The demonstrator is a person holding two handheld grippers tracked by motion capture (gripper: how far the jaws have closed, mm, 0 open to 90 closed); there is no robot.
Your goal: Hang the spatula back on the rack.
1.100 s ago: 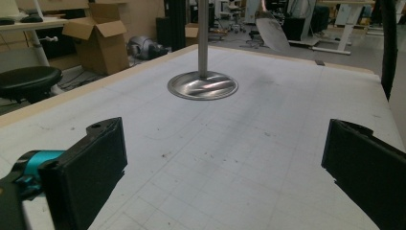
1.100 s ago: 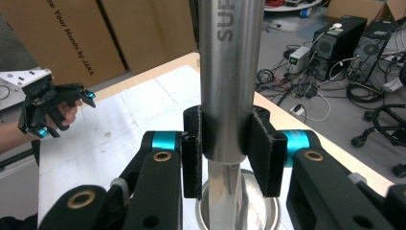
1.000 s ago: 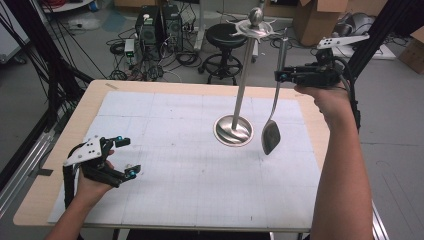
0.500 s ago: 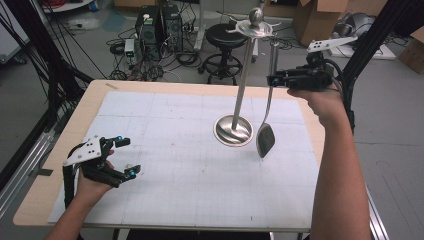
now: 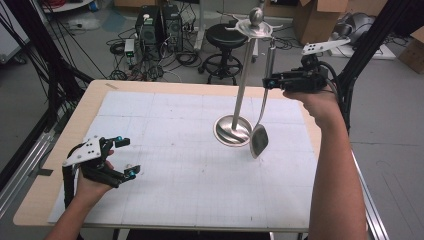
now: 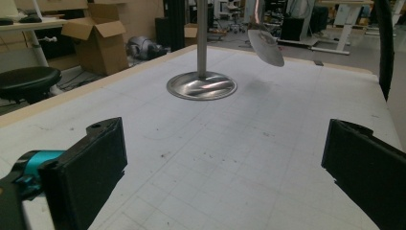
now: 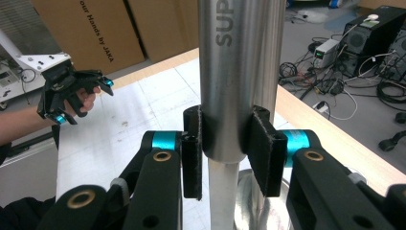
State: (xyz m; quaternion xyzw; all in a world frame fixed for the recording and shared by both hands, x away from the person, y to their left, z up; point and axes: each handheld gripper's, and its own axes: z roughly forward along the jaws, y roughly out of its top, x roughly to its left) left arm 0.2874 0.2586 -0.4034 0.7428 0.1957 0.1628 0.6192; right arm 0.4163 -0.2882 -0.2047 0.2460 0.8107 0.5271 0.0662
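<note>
A steel utensil stand (image 5: 243,85) with a round base (image 5: 232,131) and a top disc (image 5: 255,27) rises at the table's far right. A large steel spoon (image 5: 259,140) hangs upright just right of the pole, its handle top close under the disc. My right gripper (image 5: 272,80) is shut on the spoon's handle (image 7: 234,72), pads pressed on both sides. The spoon's bowl (image 6: 265,45) floats above the mat beside the base (image 6: 201,86). My left gripper (image 5: 126,156) rests open on the mat at the near left, nothing between its jaws (image 6: 230,172).
A white grid mat (image 5: 190,170) covers the wooden table (image 5: 45,200). On the floor beyond the far edge are a black stool (image 5: 225,37), computer cases (image 5: 155,25), cables and cardboard boxes (image 5: 310,15). The left hand and its gripper (image 7: 72,91) appear far off in the right gripper view.
My right gripper has carried the spoon left, closer to the stand's pole, with the handle top nearing the top disc. The left gripper has stayed put.
</note>
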